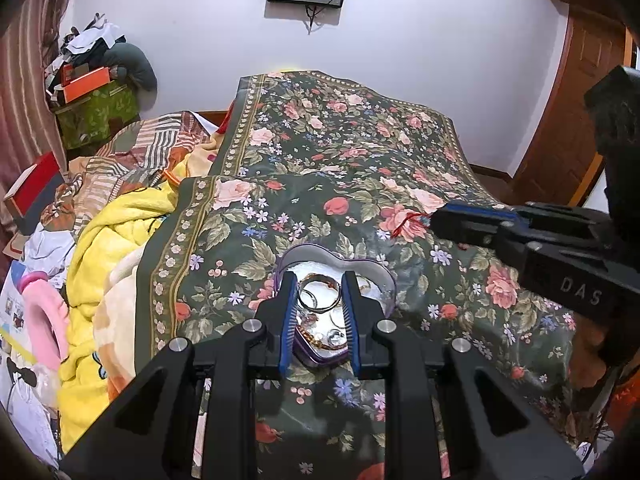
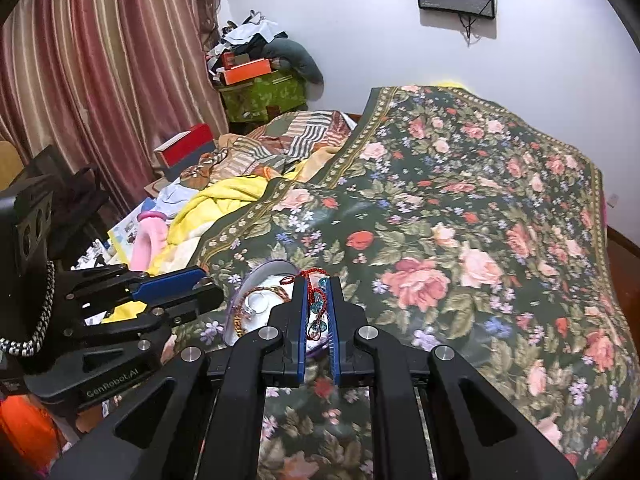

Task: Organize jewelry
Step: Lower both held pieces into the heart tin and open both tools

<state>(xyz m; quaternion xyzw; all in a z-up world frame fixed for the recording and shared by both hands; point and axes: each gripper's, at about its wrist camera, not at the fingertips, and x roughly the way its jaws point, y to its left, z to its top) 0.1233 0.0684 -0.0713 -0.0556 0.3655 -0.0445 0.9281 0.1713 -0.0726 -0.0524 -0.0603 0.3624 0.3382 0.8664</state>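
A heart-shaped tin (image 1: 384, 280) sits on the floral bedspread (image 1: 360, 152) near the front edge of the bed, and it already holds several pieces: silver bangles (image 1: 320, 300), a gold chain (image 1: 316, 340) and what look like other small items, too tangled to count. The left claw (image 1: 320, 320) hovers over the tin with its jaws spread and nothing between them. The right claw (image 2: 318, 312) is clenched on a red cord bracelet (image 2: 314, 300) strung with teal beads, held just right of the tin (image 2: 276, 270) and above the bedspread, not yet inside it. Judging by this, most of the sorting appears done; the bracelet is left to drop into the tin. No other loose jewelry shows on the bedspread, and no lid for the tin is in view.
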